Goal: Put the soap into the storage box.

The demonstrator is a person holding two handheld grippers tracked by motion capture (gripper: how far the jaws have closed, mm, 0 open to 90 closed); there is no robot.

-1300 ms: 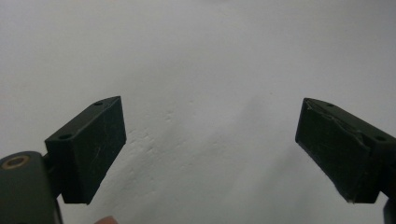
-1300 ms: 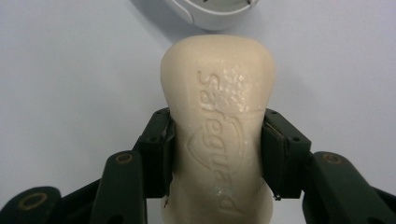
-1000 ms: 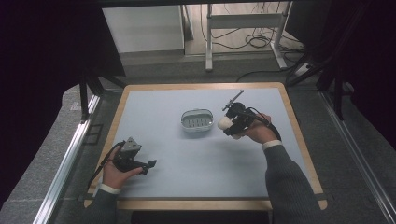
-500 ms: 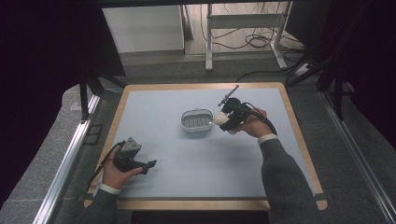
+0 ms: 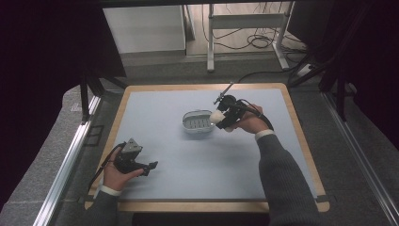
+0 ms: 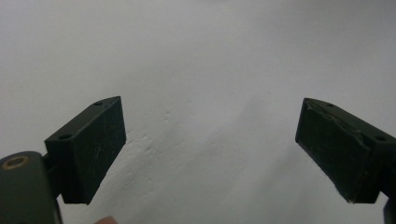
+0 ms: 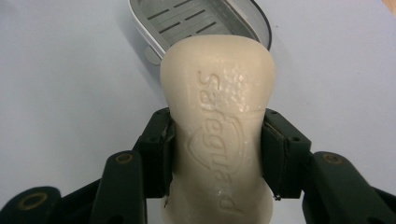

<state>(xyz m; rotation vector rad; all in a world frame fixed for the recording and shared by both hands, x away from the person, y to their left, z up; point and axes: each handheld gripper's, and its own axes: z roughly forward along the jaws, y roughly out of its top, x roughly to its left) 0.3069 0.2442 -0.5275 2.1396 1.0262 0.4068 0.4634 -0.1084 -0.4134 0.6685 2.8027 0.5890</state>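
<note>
Soap bar [image 7: 217, 126] above slotted soap dish [image 7: 168, 18]

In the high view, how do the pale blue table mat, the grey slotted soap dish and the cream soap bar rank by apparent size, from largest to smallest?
1. Pale blue table mat, by far the largest.
2. Grey slotted soap dish.
3. Cream soap bar, smallest; the right gripper covers part of it and holds it above the mat, nearer the camera, so it may look slightly enlarged.

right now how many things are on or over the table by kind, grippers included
grippers: 2, the left gripper open low over the mat and the right gripper shut on the soap
soap bars: 1, the cream soap bar
soap dishes: 1, the slotted soap dish
total: 4
</note>
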